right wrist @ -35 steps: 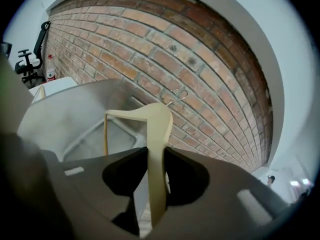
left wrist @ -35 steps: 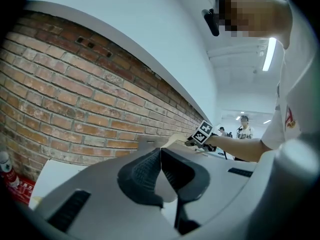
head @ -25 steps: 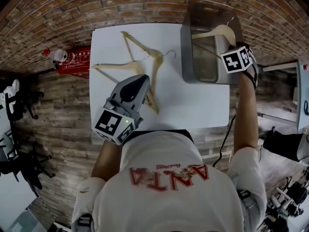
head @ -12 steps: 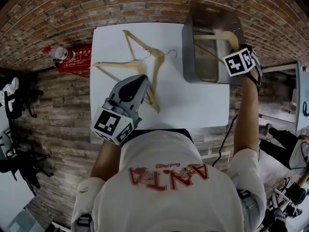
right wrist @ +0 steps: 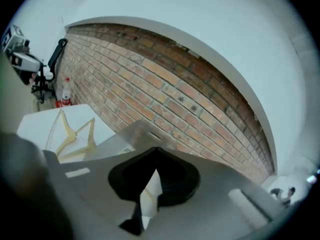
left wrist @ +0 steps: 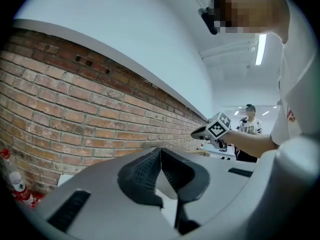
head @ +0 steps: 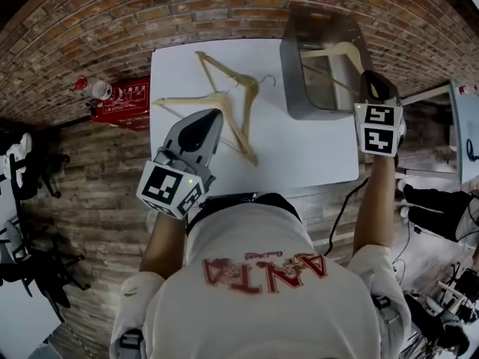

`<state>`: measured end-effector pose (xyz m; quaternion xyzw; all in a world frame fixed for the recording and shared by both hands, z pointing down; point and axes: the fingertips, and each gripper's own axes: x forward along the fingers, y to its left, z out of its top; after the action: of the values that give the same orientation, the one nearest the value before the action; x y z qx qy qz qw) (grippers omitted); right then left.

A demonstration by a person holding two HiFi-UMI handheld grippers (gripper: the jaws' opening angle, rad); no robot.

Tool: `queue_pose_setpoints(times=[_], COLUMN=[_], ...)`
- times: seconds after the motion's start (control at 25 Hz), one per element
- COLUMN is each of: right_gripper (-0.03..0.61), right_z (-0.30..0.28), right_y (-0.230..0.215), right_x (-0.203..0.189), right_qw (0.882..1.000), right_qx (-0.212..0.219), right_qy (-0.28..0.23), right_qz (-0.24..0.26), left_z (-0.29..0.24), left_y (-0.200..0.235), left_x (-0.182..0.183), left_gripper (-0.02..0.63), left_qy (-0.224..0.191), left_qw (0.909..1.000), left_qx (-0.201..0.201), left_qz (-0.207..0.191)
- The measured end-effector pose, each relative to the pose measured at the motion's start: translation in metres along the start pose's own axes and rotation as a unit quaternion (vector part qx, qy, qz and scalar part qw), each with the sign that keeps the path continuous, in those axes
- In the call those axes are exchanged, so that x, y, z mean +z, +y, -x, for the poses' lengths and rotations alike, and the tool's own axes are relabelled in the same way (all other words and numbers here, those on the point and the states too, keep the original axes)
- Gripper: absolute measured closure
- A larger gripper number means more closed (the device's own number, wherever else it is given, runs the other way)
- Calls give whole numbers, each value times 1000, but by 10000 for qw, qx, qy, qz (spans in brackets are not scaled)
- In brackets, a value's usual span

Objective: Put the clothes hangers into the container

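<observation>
Two wooden hangers lie crossed on the white table (head: 314,148), one (head: 243,99) with its hook toward the container, the other (head: 187,102) to its left. A third hanger (head: 340,51) rests inside the grey container (head: 288,66) at the table's far right. My right gripper (head: 369,79) hangs just outside the container's right side, shut and holding nothing. My left gripper (head: 208,117) hovers over the near ends of the two table hangers, its jaws shut and nothing in them. The right gripper view shows the two hangers (right wrist: 75,131) and the container (right wrist: 132,134) beyond the shut jaws.
A brick wall runs behind the table. A red fire extinguisher (head: 123,96) and a bottle (head: 93,90) lie on the floor to the left. Another table edge (head: 464,133) stands at the right. A cable hangs near my right arm.
My right gripper drew back from over the container toward me, and the hanger it reached in with now lies inside. The left gripper barely moved.
</observation>
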<state>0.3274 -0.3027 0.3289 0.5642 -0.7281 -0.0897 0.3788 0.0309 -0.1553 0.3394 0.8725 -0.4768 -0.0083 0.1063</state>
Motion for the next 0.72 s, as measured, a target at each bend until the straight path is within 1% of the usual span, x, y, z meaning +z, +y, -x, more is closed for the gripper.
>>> queue_pose_setpoints(times=[0.08,0.12,0.24,0.36,0.48,0.6,0.72], right_gripper=[576,575,577,577,575,577,575], right_z=[26,38,66,90,108,126,140], right_y=[14,22,47,70,89,109,140], right_x=[6,9,20,35,43,51,59], right_qw=[9983,9969,9929,9869,9755,9611,9494], right_qx=[123,166,230,304,463,661,1071], right_qy=[-292,-413,-744,-1090,-1456,-1825,-1971], right_qz=[-482,-643,-899,-1153,-1582,-1963,-2196], left_z=[11,15,27,37,47,60,77], left_y=[0,-1,-1,-3,-4,3,12], left_x=[8,10,16,23,29,35,40], left_gripper=[604,604,604,604,604,604,604], left_qy=[-60,-81,-117,-106,-113,-186,-245], left_qw=[9999,9999,9997,9992,9986,9986,9987], left_qx=[-62,-101,-202,-303,-371,-296,-230], left_qz=[-55,-73,-111,-245,-368,-390,-390])
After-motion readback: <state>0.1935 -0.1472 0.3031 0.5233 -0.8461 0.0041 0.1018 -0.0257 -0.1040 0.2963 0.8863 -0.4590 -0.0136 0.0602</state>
